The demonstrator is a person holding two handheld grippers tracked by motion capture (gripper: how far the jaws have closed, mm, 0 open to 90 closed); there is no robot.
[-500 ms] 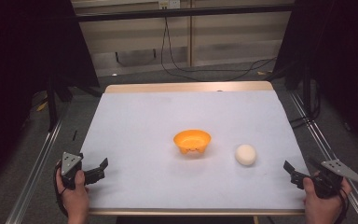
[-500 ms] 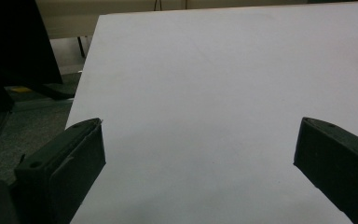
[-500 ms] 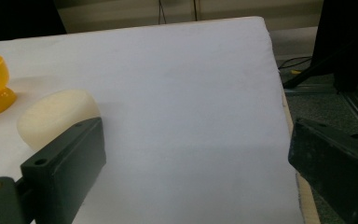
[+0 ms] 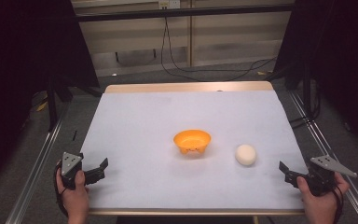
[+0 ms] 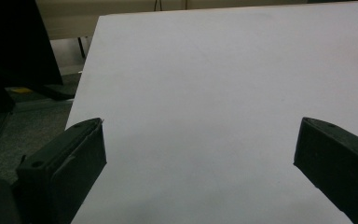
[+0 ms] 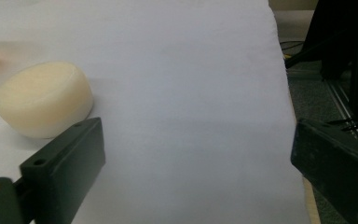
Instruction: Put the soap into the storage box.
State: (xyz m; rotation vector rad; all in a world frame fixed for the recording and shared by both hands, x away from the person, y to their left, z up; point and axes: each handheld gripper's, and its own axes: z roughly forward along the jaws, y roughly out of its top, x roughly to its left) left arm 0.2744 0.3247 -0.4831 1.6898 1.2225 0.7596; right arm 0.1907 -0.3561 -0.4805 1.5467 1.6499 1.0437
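Left gripper (image 4: 97,171) and right gripper (image 4: 286,171): black blocky jaws, screw holes seen; each is topped by a grey three-cornered plate; black cables trail at wrists.

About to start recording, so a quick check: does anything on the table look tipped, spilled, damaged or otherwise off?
Nothing stands out. The orange bowl sits upright near the table's middle, the cream-coloured lump lies apart to its right, and no spill shows. The left gripper and the right gripper are open near the front corners.
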